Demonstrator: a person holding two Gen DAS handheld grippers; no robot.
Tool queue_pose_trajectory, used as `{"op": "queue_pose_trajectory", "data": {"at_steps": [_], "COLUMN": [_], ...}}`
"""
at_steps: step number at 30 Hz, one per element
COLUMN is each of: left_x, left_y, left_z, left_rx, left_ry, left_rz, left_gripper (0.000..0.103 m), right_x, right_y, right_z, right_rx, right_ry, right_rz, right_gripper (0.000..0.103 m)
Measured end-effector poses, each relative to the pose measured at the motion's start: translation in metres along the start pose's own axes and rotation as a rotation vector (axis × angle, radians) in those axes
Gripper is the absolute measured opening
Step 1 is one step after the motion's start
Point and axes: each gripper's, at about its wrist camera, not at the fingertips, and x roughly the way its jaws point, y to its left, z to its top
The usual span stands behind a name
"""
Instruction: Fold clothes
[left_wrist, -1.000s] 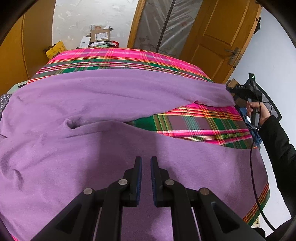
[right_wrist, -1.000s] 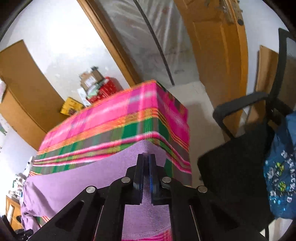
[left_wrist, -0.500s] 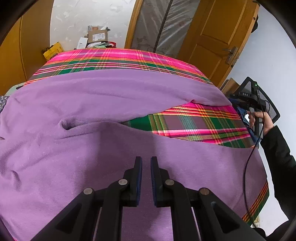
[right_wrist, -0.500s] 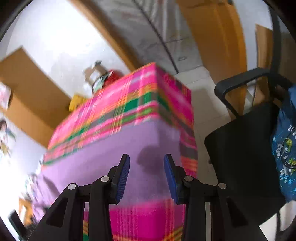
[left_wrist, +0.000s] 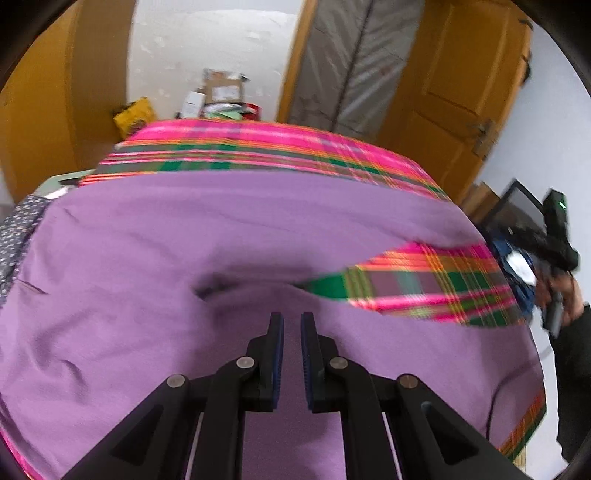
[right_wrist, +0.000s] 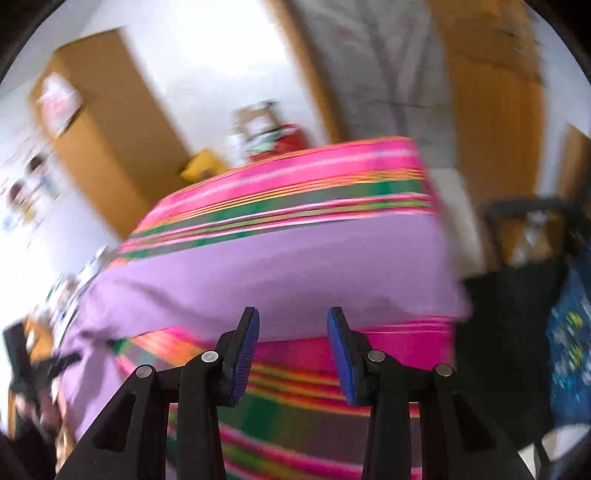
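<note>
Purple cloth (left_wrist: 184, 332) spread over the plaid-covered table (left_wrist: 258, 144), one band laid across its far part | left gripper (left_wrist: 291, 354) pressed nearly together on the near fold, pinching it – likely to keep that edge in place | right gripper (right_wrist: 293, 350) spread, jaws just opened, nothing between – seemingly let go after laying the corner flat.

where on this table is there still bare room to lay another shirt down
Bare plaid tablecloth shows in two patches: a wedge between the two spread parts of the purple garment toward the right edge, and a strip along the far edge beyond it. The garment covers everything else; boxes crowd behind the far edge.
</note>
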Motion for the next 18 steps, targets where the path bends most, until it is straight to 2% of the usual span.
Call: {"op": "queue_pose_trajectory", "data": {"at_steps": [4,7,13,18], "left_x": [0.003,0.008,0.017,0.023], "left_y": [0.015,0.022,0.017,0.015], "left_z": [0.012,0.02,0.025,0.022], "left_rx": [-0.007,-0.007,0.019,0.014], "left_ry": [-0.016,-0.017,-0.008,0.008], "left_rz": [0.067,0.086,0.053,0.03], "left_gripper": [0.009,0.009,0.009,0.01], "right_x": [0.034,0.06,0.102,0.148], "right_y": [0.066,0.093,0.098,0.068], "right_z": [0.004,0.012,0.059,0.083], "right_rx": [-0.187,-0.288,-0.425,-0.474], "right_ry": [0.055,0.086,0.077,0.165], "right_rz": [0.047,0.043,-0.001,-0.035], "right_gripper": [0.038,0.038,0.039,0.039]}}
